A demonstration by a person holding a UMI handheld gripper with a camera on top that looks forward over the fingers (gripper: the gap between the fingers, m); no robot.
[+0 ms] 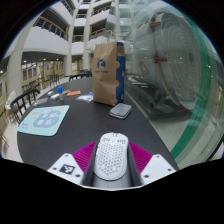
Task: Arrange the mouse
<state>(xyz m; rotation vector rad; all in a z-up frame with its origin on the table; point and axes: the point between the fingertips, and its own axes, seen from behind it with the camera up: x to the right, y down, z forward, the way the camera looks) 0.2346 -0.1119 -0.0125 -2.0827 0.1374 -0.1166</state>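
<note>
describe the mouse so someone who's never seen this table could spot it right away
On the dark round table, look at the near end, where the gripper reaches in. The mouse sits between its two pink-padded fingers, which appear to press on its sides. It is white with a honeycomb of small holes, unlike the brown paper bag and the small grey box farther back.

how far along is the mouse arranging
Done: the white perforated mouse sits between the hand-held gripper fingers, apparently gripped. In hand: it is held just above the dark table. Left: setting it down, perhaps on the light blue mat, which is bare.
</note>
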